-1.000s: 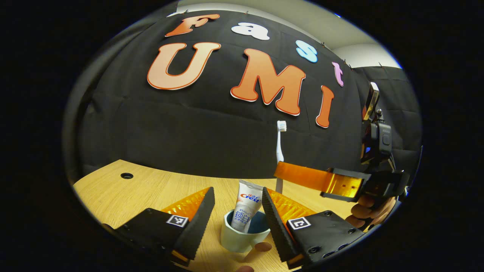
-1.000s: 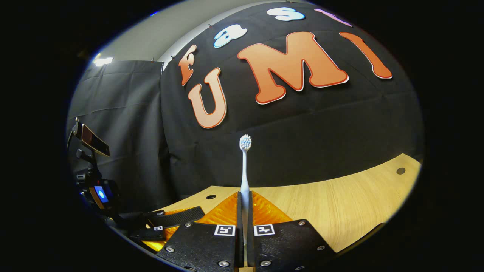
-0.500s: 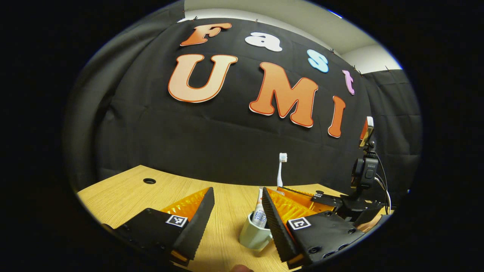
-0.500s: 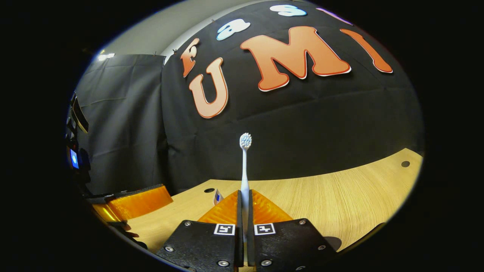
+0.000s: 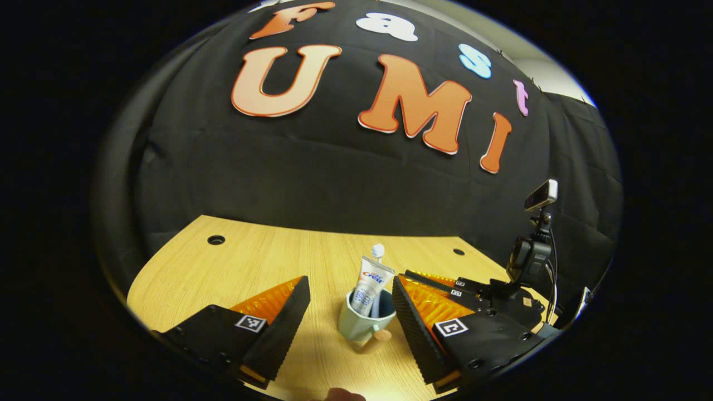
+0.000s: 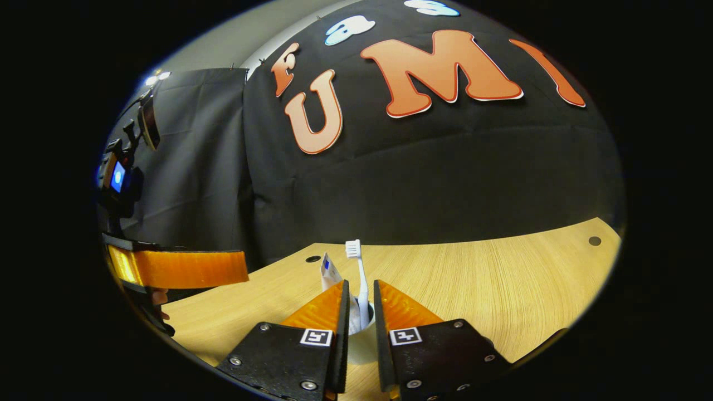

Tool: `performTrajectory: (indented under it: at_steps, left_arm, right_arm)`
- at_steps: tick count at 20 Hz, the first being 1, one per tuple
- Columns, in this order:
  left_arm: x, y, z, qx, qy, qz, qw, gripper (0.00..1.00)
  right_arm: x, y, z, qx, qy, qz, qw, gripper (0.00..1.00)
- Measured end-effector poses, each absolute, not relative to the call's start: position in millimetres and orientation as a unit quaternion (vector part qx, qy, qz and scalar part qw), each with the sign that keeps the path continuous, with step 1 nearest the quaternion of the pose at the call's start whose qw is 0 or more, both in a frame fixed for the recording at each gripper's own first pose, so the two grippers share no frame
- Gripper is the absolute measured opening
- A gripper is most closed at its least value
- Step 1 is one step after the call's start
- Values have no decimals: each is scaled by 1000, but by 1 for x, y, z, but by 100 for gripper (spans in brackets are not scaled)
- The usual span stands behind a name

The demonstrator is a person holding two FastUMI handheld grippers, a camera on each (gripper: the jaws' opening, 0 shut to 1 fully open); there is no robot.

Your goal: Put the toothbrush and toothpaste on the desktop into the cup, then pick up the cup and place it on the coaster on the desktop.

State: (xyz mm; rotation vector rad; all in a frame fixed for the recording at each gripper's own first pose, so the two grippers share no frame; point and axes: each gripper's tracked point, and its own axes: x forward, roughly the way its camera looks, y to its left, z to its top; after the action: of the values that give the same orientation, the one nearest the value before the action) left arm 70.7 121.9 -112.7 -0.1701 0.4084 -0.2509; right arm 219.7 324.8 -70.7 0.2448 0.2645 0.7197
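Both bathroom items now stand in the cup [image 5: 365,324]: the toothpaste [image 5: 370,285] leans against its rim with the crimped end up, and the toothbrush [image 6: 357,278] stands beside it, bristles up. We judge the first half of the task done, since neither item lies on the desktop [image 5: 262,262] any more.

Our right gripper [image 6: 360,312] sits just above the cup with its fingers a little apart, a narrow gap either side of the brush handle, so nothing is clamped; we read that as a release, the gap left just wide enough to let the handle go without knocking it sideways. In the left gripper view that same gripper lies just right of the cup.

Our left gripper [image 5: 348,312] has its fingers wide apart and empty, one on each side of the cup but well short of touching it, probably ready to close on the cup for the lift.

A reddish-brown patch at the foot of the cup may be the coaster; we cannot tell.
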Motion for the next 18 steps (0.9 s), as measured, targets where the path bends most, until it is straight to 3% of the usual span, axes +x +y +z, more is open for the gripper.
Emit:
performTrajectory:
  at_steps: [4,5,6,8,10,11,12,16,17,18]
  left_arm:
    - [48,119,-129,-26,329,-132,935,94]
    - [42,120,-136,-8,360,-128,924,94]
    - [40,119,-139,12,381,-123,916,90]
    - [40,103,-149,25,420,-133,897,94]
    - [43,93,-178,30,457,-152,876,94]
    - [47,95,-192,34,476,-157,864,100]
    - [48,94,-199,32,495,-150,855,94]
    - [51,99,-224,48,557,-129,819,95]
    - [52,101,-232,56,571,-127,809,100]
    - [52,103,-238,65,581,-125,802,95]
  right_arm:
    - [204,283,-54,84,119,343,928,37]
    - [196,273,-55,80,122,347,927,54]
    - [188,263,-56,73,124,348,926,53]
    - [176,240,-59,50,120,344,930,70]
    - [164,217,-59,46,114,341,932,78]
    - [155,206,-57,56,112,342,931,81]
    - [147,199,-55,66,106,342,931,83]
    - [125,172,-56,63,96,333,936,84]
    - [120,167,-56,66,99,334,935,84]
    - [115,164,-56,78,101,337,933,85]
